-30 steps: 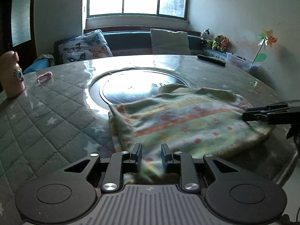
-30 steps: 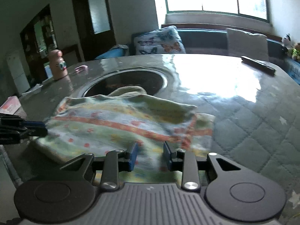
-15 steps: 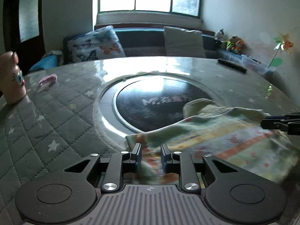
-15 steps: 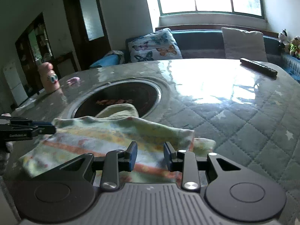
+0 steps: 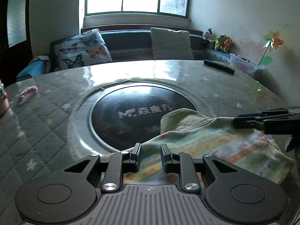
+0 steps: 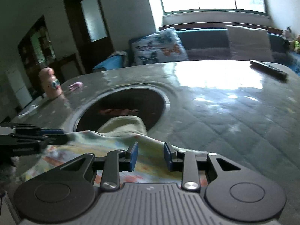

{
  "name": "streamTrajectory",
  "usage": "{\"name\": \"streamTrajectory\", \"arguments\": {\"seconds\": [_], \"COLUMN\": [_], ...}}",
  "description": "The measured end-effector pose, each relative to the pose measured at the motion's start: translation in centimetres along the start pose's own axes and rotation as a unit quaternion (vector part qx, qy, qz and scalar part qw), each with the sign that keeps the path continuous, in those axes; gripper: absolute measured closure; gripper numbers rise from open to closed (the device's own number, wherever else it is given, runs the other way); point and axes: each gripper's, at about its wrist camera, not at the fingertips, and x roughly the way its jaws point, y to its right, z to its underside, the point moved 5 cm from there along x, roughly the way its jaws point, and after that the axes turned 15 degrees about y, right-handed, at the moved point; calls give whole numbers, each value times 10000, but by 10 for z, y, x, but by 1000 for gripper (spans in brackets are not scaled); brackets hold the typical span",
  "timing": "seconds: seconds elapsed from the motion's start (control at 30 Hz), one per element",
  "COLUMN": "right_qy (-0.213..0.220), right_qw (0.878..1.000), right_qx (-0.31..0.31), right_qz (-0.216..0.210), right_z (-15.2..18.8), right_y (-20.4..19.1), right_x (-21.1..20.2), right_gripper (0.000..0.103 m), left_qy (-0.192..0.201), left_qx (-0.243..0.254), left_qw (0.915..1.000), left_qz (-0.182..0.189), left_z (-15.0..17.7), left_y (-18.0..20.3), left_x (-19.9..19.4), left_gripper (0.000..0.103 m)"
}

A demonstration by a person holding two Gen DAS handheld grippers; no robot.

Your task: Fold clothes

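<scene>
A: Start with the left wrist view. What is the left gripper (image 5: 149,157) doing?

B: Its fingers (image 5: 136,155) stand parted, a clear gap between the pads, clamping nothing. The striped cloth (image 5: 221,146) lies below and ahead of them at the near edge of the round table (image 5: 46,123), its pale upper flap reaching onto the dark round inset (image 5: 131,116) at the table's centre.

A: And the other tool in that view?

B: The right gripper (image 5: 236,121) enters from the right side, its tip over the cloth's far right corner. From here I cannot tell whether it pinches fabric.

A: Anything else on the table?

B: A dark remote control (image 5: 219,68) near the far right edge, a small pink item (image 5: 28,91) near the left edge. A butterfly pillow (image 5: 83,50) sits on the sofa behind.

A: Now the right wrist view.

B: The right gripper (image 6: 151,156) has its blue pads (image 6: 133,155) spread apart, released, the cloth (image 6: 105,146) lying under and before them by the near edge, with the pale flap over the inset (image 6: 121,108). The left gripper (image 6: 63,135) comes in from the left at the cloth's left corner. A pink bottle (image 6: 50,83) stands by the far left edge; the picture is blurred.
</scene>
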Motion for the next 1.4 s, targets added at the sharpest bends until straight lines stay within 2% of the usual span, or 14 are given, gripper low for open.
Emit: {"name": "streamTrajectory", "arguments": {"seconds": [0.07, 0.17, 0.37, 0.6, 0.73, 0.93, 1.07, 1.2, 1.27, 1.4], "right_qy": [-36, -136, -176, -221, -152, -165, -247, -237, -212, -153], "right_qw": [10000, 9999, 9998, 9993, 9991, 9959, 9899, 9807, 9763, 9703], "right_qx": [-31, -51, -47, -294, -377, -682, -1072, -1595, -1786, -2025], "right_qz": [-43, -42, 123, -60, -130, -567, -897, -1109, -1203, -1315], "right_z": [0, 2, 3, 4, 1, 6, 23, 39, 48, 62], "right_y": [-5, -8, -4, -21, -29, -62, -91, -116, -126, -141], "right_x": [7, 19, 22, 25, 16, -6, -17, -29, -36, -50], "right_gripper": [80, 82, 82, 81, 81, 80, 72, 70, 64, 64], "left_qy": [-21, -90, -210, -231, -64, 69, 66, 83, 93, 65], "left_qx": [55, 89, 46, 5, -15, -55, -118, -251, -326, -474], "left_qw": [10000, 9999, 9998, 9997, 10000, 9999, 9995, 9986, 9979, 9962], "left_qz": [30, 39, 33, 14, -42, -127, -279, -452, -548, -723], "left_z": [-2, -2, 3, 3, -3, -4, 4, 12, 17, 26], "left_y": [5, 9, 7, 7, 2, -6, -14, -25, -32, -42], "left_x": [6, 16, 30, 30, 15, -10, -26, -43, -52, -66], "left_gripper": [79, 79, 79, 77, 77, 77, 77, 74, 71, 70]}}
